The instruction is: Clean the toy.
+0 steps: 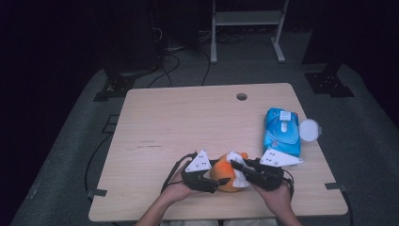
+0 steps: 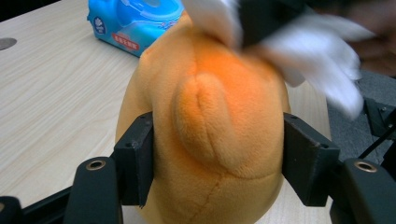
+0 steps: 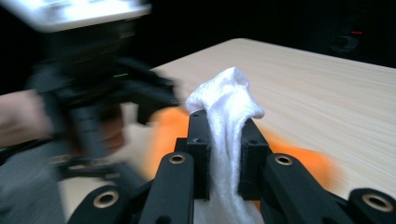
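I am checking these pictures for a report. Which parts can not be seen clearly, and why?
- Plush toy, left gripper view: its bottom is cut off by the lower edge; the white wipe covers its top.
- Left gripper, right gripper view: blurred.
- Wipes pack, high view: print too small to read.
- Right gripper: wipe's lower end leaves the frame.

High view: above near edge of table [image 1: 155,122], facing forward and down, far off. Left gripper view: very close behind orange plush toy [image 2: 210,121], facing across table toward blue wipes pack [image 2: 135,21]. Right gripper view: close above toy [image 3: 299,158], facing left gripper [image 3: 93,93]. All three share toy.
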Motion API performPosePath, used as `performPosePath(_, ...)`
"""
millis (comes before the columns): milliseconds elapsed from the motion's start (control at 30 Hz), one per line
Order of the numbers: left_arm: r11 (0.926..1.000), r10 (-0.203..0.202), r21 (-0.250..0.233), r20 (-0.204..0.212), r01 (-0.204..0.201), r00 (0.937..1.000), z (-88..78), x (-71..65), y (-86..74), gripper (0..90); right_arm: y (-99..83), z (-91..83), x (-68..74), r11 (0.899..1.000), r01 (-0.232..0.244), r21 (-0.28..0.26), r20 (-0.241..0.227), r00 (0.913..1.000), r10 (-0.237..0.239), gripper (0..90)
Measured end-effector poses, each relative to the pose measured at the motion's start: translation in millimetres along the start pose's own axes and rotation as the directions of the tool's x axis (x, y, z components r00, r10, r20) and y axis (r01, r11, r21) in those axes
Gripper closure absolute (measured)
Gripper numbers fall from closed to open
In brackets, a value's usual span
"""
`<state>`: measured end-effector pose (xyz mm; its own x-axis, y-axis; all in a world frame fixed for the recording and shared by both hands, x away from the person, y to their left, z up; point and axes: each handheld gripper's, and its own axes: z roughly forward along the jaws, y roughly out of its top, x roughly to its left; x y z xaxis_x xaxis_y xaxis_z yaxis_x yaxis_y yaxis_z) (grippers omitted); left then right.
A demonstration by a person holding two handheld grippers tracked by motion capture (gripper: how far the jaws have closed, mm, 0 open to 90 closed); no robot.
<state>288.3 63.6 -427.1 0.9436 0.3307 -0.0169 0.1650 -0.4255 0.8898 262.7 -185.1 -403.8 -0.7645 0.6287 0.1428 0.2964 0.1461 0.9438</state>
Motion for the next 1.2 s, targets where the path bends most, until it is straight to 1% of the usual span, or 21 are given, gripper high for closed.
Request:
performPosePath(67,0.9997,-0.021,-0.011,0.003,0.022,0.9998,1.5,1.2,-0.3,23.7,-3.5,-6.9,-12.5,1.000,-0.023,0.004,0.051,0.9984,0.023,77.8)
performPosePath(133,0.9998,-0.022,0.001,-0.006,0.022,0.9997,5.4,1.2,-1.1,18.4,-6.6,-8.3,-16.0,0.999,-0.040,0.007,0.056,0.9976,0.040,77.8)
performPosePath(167,0.9998,-0.016,0.007,-0.008,0.016,0.9998,6.3,0.8,-1.5,18.0,-6.9,-8.0,-15.1,0.999,-0.050,0.007,0.050,0.9975,0.049,77.9)
performPosePath(200,0.9999,-0.014,0.004,-0.016,0.014,0.9998,7.0,-0.2,-1.5,19.2,-6.3,-7.3,-13.5,0.999,-0.042,0.007,0.046,0.9981,0.042,77.9)
performPosePath(233,1.0000,-0.004,0.009,-0.026,0.004,0.9996,5.7,-1.0,-0.2,24.3,-5.0,-6.2,-9.1,0.999,-0.034,0.009,0.034,0.9989,0.033,77.9)
performPosePath(300,1.0000,-0.002,0.003,-0.041,0.002,0.9991,3.1,-1.9,2.4,31.6,-2.1,-1.8,3.0,1.000,-0.022,-0.003,-0.036,0.9991,0.022,77.9)
performPosePath(367,1.0000,-0.009,0.000,-0.042,0.009,0.9991,0.4,-2.1,4.7,34.8,0.7,3.0,14.8,1.000,0.008,-0.004,-0.087,0.9962,-0.009,77.8)
performPosePath(400,1.0000,-0.005,0.002,-0.040,0.005,0.9992,-1.7,-1.4,5.7,35.2,1.8,4.2,18.1,1.000,0.022,-0.002,-0.093,0.9954,-0.022,77.8)
performPosePath(433,0.9999,-0.010,-0.007,-0.043,0.010,0.9990,-3.9,-0.7,6.1,35.5,3.4,4.6,20.3,0.999,0.041,0.001,-0.088,0.9952,-0.041,77.8)
performPosePath(467,0.9999,-0.015,-0.010,-0.053,0.014,0.9985,-6.5,1.6,6.6,35.6,4.6,3.7,19.1,0.999,0.044,-0.001,-0.079,0.9959,-0.044,77.7)
performPosePath(533,0.9987,-0.049,-0.015,-0.067,0.048,0.9966,-9.3,6.2,5.5,35.1,2.3,0.8,6.6,1.000,0.020,-0.006,-0.027,0.9994,-0.020,77.6)
performPosePath(633,0.9908,-0.133,-0.035,-0.069,0.130,0.9888,-10.5,15.7,0.3,33.5,-10.3,-0.7,-13.4,0.999,-0.043,0.021,0.036,0.9984,0.042,77.7)
performPosePath(700,0.9875,-0.156,-0.038,-0.072,0.153,0.9852,-9.9,18.6,-1.1,32.2,-14.8,0.0,-16.7,0.998,-0.061,0.028,0.038,0.9974,0.060,77.8)
performPosePath(767,0.9840,-0.176,-0.044,-0.081,0.172,0.9812,-8.8,19.6,-1.8,30.2,-13.1,2.4,-10.4,0.998,-0.050,0.032,0.028,0.9984,0.049,77.8)
performPosePath(833,0.9795,-0.198,-0.052,-0.083,0.194,0.9766,-8.6,21.5,-3.5,29.7,-11.5,5.4,-3.1,0.999,-0.034,0.030,0.001,0.9994,0.034,77.8)
performPosePath(900,0.9769,-0.210,-0.056,-0.079,0.206,0.9745,-9.0,22.4,-4.7,29.6,-11.0,7.5,0.7,0.999,-0.031,0.027,-0.023,0.9992,0.032,77.8)
performPosePath(1000,0.9823,-0.185,-0.043,-0.070,0.182,0.9802,-9.2,19.7,-3.8,30.1,-9.9,7.4,1.1,0.999,-0.022,0.028,-0.036,0.9991,0.023,77.7)
performPosePath(1033,0.9862,-0.164,-0.036,-0.071,0.162,0.9839,-8.1,17.1,-2.6,30.1,-9.7,6.6,0.8,0.999,-0.026,0.027,-0.033,0.9991,0.027,77.7)
performPosePath(1100,0.9956,-0.094,-0.015,-0.062,0.093,0.9937,-5.0,9.4,-0.5,30.6,-6.8,5.2,4.1,1.000,-0.010,0.022,-0.031,0.9995,0.010,77.7)
performPosePath(1167,0.9995,-0.031,0.010,-0.053,0.031,0.9981,-1.0,0.5,1.4,30.6,-2.8,5.5,9.6,1.000,0.015,0.016,-0.045,0.9989,-0.014,77.7)
performPosePath(1200,0.9998,0.000,0.022,-0.057,0.002,0.9984,-0.1,-2.4,2.6,30.5,-0.7,5.7,11.4,0.999,0.032,0.020,-0.049,0.9983,-0.031,77.7)
